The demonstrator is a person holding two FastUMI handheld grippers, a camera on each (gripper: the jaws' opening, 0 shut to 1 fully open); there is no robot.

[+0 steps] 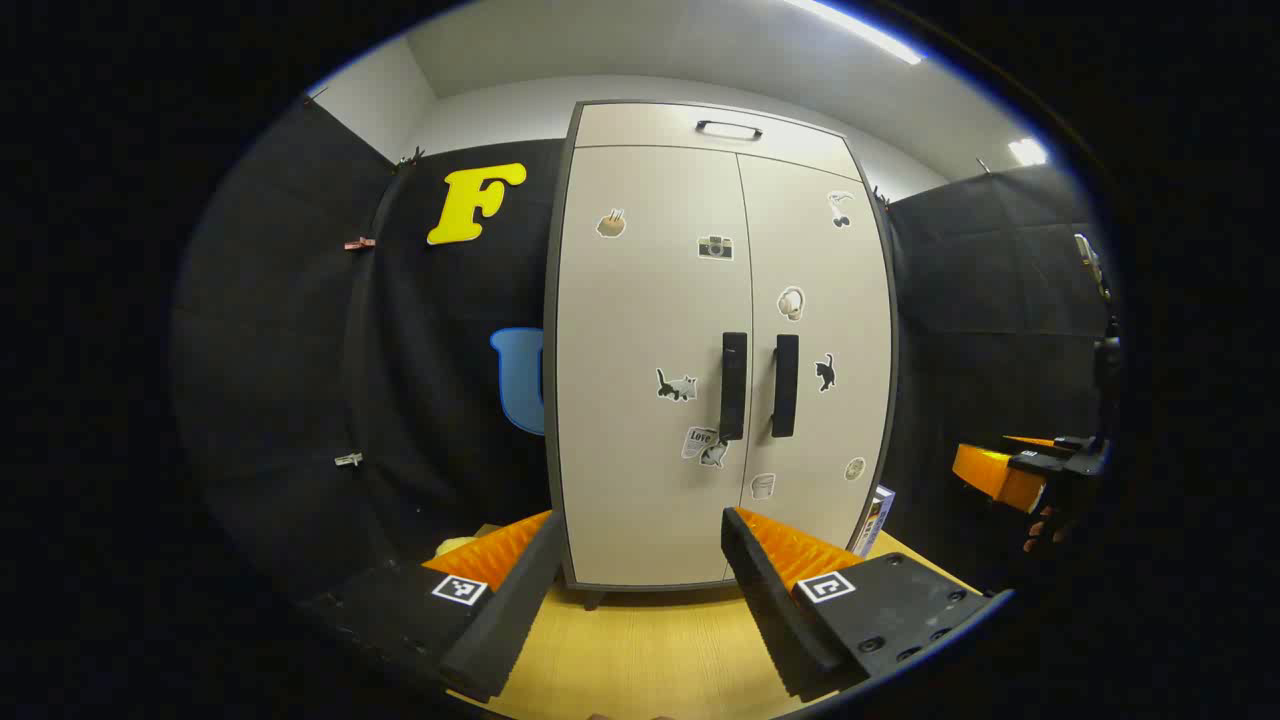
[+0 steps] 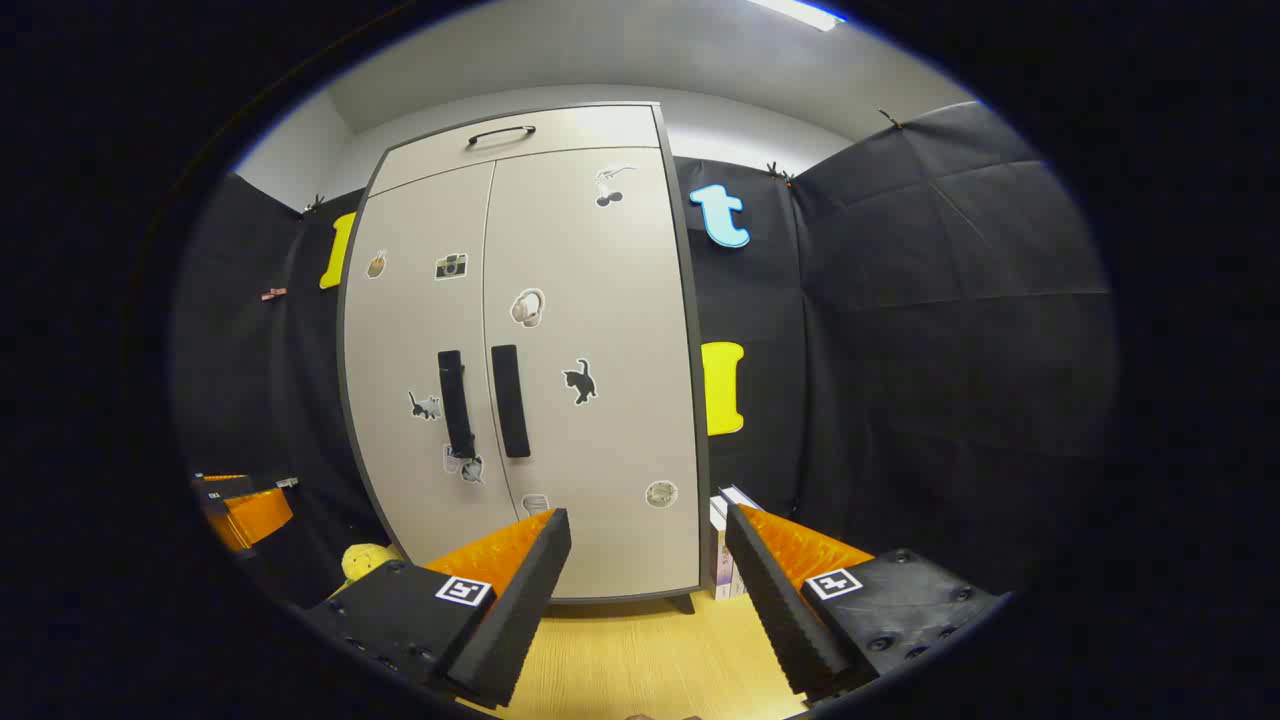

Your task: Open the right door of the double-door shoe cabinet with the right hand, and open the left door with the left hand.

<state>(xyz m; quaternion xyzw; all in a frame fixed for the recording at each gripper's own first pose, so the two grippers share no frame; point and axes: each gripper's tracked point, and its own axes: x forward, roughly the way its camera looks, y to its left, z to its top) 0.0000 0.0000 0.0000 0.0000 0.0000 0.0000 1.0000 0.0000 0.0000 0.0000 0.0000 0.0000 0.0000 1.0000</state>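
Observation:
A tall beige double-door shoe cabinet (image 1: pixel 640 330) (image 2: pixel 590 420) stands ahead on a wooden floor, both doors closed and dotted with stickers. Two dark vertical handles sit side by side at the middle: the left door's handle (image 1: pixel 733 386) (image 2: pixel 456 403) and the right door's handle (image 1: pixel 785 385) (image 2: pixel 510 401). My left gripper (image 1: pixel 640 530) is open, well short of the cabinet and low in front of the left door. My right gripper (image 2: pixel 648 525) is open too, low in front of the right door. The right gripper (image 1: pixel 1040 470), held by a hand, shows at the far right of the left gripper view.
A top drawer with a dark handle (image 1: pixel 729 129) (image 2: pixel 500 133) runs above the doors. A box (image 2: pixel 722 545) (image 1: pixel 874 518) leans beside the cabinet's right foot. A yellow soft object (image 2: pixel 366 562) lies low at its left. Black cloth walls close in on both sides.

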